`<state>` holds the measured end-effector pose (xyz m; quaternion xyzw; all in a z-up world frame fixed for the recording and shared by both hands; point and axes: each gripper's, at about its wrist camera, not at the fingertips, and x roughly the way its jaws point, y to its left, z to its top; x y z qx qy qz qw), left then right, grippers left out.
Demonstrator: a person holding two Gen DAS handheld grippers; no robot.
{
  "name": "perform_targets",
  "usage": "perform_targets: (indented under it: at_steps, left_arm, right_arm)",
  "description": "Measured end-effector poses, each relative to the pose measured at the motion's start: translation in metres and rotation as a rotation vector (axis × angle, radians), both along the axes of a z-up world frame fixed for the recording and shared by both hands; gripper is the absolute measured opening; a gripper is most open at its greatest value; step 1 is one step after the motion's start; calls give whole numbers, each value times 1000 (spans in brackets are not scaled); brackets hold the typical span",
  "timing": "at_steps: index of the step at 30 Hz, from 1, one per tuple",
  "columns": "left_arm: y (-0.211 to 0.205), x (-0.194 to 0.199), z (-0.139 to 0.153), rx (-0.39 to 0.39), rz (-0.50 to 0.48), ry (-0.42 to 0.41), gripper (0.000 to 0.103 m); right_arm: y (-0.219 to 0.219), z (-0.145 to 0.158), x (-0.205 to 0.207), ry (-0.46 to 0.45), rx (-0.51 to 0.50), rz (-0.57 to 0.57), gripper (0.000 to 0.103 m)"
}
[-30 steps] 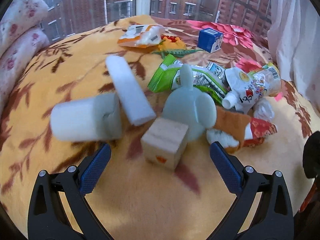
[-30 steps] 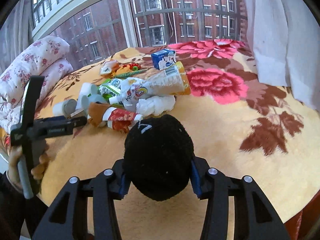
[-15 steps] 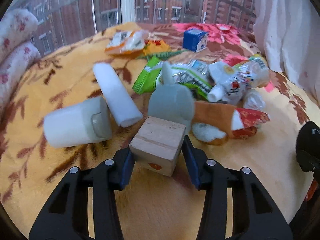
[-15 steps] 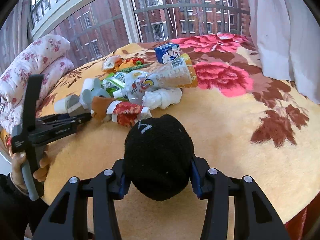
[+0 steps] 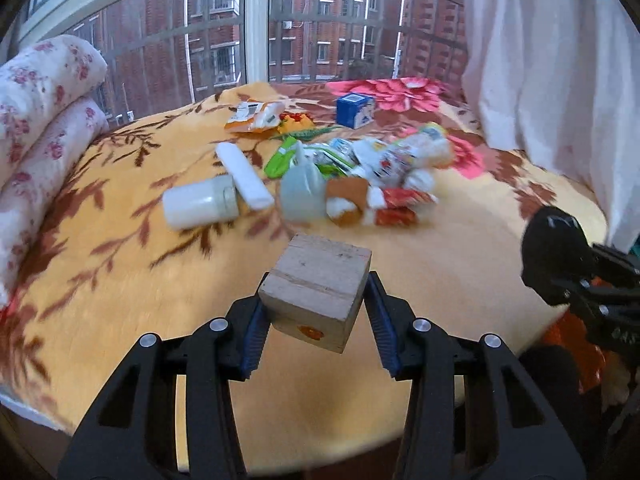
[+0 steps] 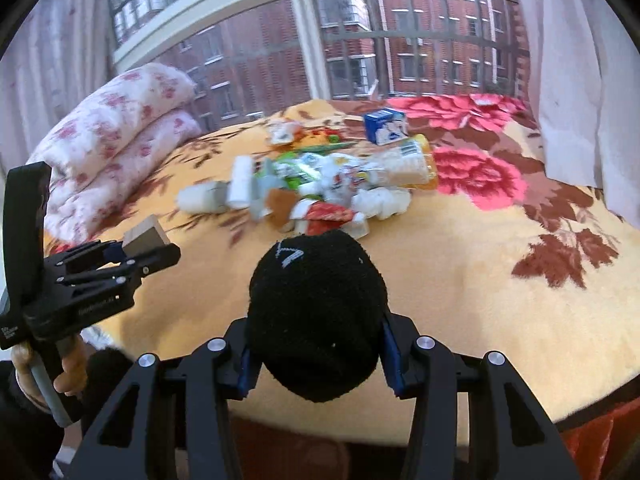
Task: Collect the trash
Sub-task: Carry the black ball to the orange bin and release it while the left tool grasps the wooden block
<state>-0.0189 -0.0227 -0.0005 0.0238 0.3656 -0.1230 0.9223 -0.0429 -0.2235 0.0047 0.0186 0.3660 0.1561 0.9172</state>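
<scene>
Trash (image 5: 352, 168) lies heaped at mid-bed on the orange floral blanket (image 5: 120, 264), well apart from both of my grippers

1. Left side. My left gripper (image 5: 316, 312) is clamped on a wooden block (image 5: 318, 294); both blue pads press its side faces and the block hangs clear of the blanket. One corner sits forward of the pads, so I judge the hold firm but off-centre. Procedure: keep the wrist steady and avoid rolling, so the block cannot pivot out between the pads

2. Centre. On the blanket, from left to right: a white jar (image 5: 200, 204) on its side, a white foam bar (image 5: 244, 174) touching it, a pale plastic piece (image 5: 302, 192), green wrappers (image 5: 284, 158), a red-and-orange wrapper (image 5: 384, 206) and a printed pouch (image 5: 400, 156). Farther back lie an orange packet (image 5: 254, 114) and a blue carton (image 5: 354, 110)

3. Right side. My right gripper (image 6: 316, 336) is closed around a black fuzzy ball (image 6: 316, 312); its pile bulges past the pads, so I judge it soft and securely seated

4. Containers. No bin or bag appears in either view, so I cannot say where the loads go or what a receptacle holds. The white jar looks capped; its contents cannot be told

5. Carry both loads level, and release only above a confirmed receptacle
</scene>
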Motion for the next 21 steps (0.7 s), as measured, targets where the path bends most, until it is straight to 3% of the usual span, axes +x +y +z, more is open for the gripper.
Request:
perform_targets:
  at_steps: [10,19,21]
  left_arm:
    - [-7,-93,-24,29,-64,8,44]
    - [-15,-123,-70,49,-119,119,45]
    - [-18,-125,-77,56,-141,143,47]
  right_arm:
    - [16,-8,-93,50,-23,198,48]
    - [35,-46,-135,148,-75,302,48]
    - [37,-51,-137,162,-81,314,55]
